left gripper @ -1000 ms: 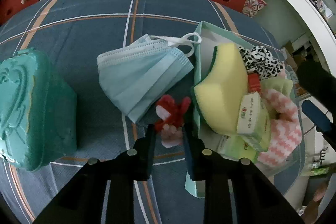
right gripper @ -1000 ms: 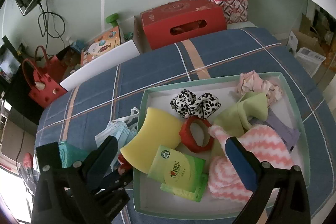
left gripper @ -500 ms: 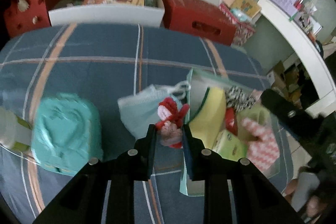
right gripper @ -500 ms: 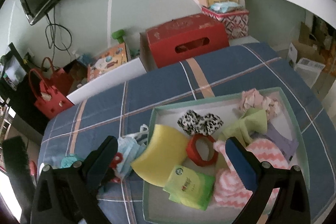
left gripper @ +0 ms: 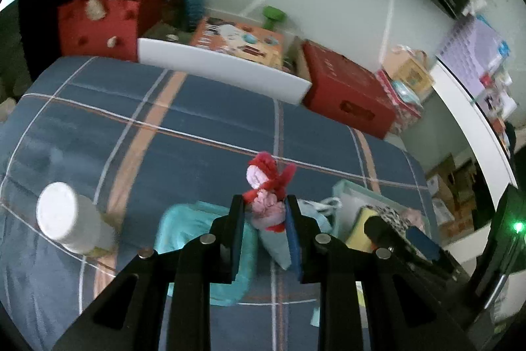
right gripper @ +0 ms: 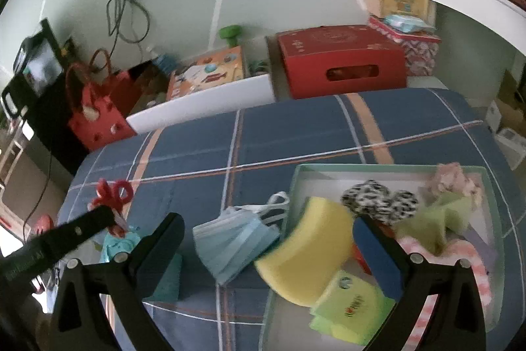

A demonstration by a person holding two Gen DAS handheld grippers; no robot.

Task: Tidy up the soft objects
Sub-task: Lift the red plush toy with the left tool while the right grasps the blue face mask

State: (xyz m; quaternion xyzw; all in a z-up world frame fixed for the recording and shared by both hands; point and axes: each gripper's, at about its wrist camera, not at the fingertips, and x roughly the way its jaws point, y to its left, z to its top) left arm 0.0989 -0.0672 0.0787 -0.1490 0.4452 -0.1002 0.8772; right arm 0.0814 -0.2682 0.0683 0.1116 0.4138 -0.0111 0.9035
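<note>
plaid blue bed (right gripper: pixel 296 137) — face mask (right gripper: pixel 235 239), teal pouch (left gripper: pixel 203 252), white-capped bottle (left gripper: pixel 65 219), green-rimmed tray (right gripper: pixel 388 168) on it

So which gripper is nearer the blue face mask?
Right. The right gripper hangs open right over the face mask; the left gripper, holding a red toy, is off beside it.

Bedspread (right gripper: pixel 296 134): navy, orange and white plaid
Mask (right gripper: pixel 233 239): pale blue
Sponge (right gripper: pixel 309 255): yellow
Scrunchie (right gripper: pixel 378 203): black-and-white spotted
Held toy (left gripper: pixel 268 186): red and pink
Tissue pack (right gripper: pixel 351 301): lime green
</note>
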